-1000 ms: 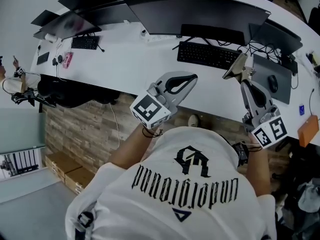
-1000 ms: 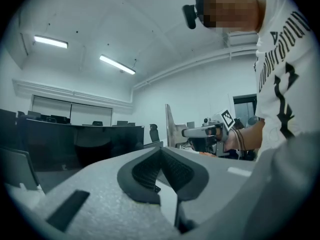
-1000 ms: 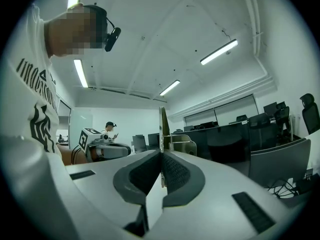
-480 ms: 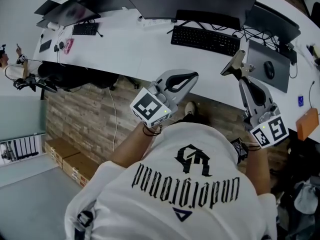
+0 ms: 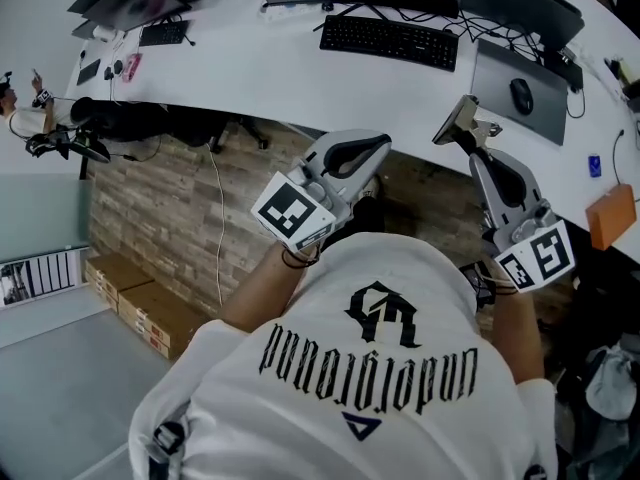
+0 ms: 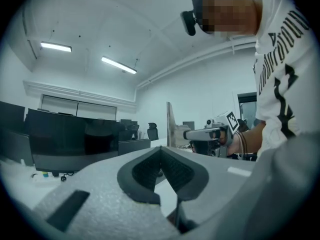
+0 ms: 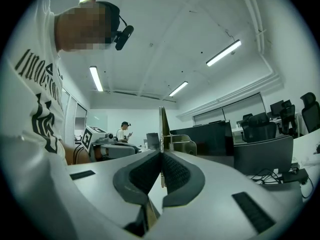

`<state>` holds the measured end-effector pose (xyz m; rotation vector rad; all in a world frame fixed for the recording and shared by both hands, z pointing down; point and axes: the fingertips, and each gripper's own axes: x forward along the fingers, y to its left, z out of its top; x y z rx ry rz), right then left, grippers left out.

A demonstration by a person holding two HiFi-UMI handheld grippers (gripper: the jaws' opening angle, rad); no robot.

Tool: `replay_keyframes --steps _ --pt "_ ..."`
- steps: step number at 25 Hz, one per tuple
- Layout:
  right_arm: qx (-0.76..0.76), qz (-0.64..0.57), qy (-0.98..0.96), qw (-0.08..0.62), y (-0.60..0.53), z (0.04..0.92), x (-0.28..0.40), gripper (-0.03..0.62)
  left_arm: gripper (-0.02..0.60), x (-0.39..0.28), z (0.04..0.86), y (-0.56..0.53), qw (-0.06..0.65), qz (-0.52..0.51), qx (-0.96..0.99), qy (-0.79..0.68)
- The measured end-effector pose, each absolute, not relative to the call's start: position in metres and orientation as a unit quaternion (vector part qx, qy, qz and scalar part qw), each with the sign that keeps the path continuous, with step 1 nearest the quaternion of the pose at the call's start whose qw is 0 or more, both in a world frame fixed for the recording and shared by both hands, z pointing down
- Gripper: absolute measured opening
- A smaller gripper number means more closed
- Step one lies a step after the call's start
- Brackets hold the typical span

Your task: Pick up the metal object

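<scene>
The metal object (image 5: pixel 460 124) is a thin flat plate with a small spring bracket. My right gripper (image 5: pixel 474 140) is shut on it and holds it out in the air, above the floor in front of the desk. In the right gripper view the plate (image 7: pixel 162 125) stands on edge between the closed pads (image 7: pixel 175 171), rising above them. My left gripper (image 5: pixel 372 149) floats beside it at the left, shut with nothing in it. In the left gripper view the pads (image 6: pixel 176 170) meet at the tip, and the plate (image 6: pixel 171 126) and the right gripper (image 6: pixel 207 133) show beyond.
A long curved white desk (image 5: pixel 300 78) spans the back, bearing a keyboard (image 5: pixel 390 40), monitors and a mouse (image 5: pixel 520 95) on a dark pad. An orange box (image 5: pixel 612 215) lies at the right. Wood flooring and cardboard boxes (image 5: pixel 130 298) sit at the left. Another person (image 7: pixel 125 132) stands far off.
The desk has slid up and away in the head view: I have backed off from it. Both grippers came along, the right one still holding the metal plate.
</scene>
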<state>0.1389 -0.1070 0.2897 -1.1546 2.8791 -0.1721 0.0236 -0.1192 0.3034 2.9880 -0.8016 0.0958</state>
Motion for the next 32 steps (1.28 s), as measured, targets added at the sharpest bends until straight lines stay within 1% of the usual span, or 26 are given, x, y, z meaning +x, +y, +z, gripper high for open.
replay_keyframes --steps 9,17,23,32 --pt "-0.355 -0.055 0.933 0.014 -0.027 0.296 0.18 0.015 0.014 0.063 0.307 -0.038 0.028 0.023 0.962 -0.27" --pt "-0.349 -0.055 0.935 0.015 0.014 0.285 0.186 0.015 0.014 0.069 0.3 0.005 0.03 0.026 0.961 -0.274" --pt "-0.353 -0.052 0.934 0.018 0.04 0.278 0.172 0.015 0.015 0.059 0.294 0.027 0.028 0.023 0.964 -0.262" --pt "-0.37 -0.049 0.927 0.019 0.084 0.272 0.116 0.015 0.015 0.001 0.284 0.068 0.025 0.018 0.968 -0.249"
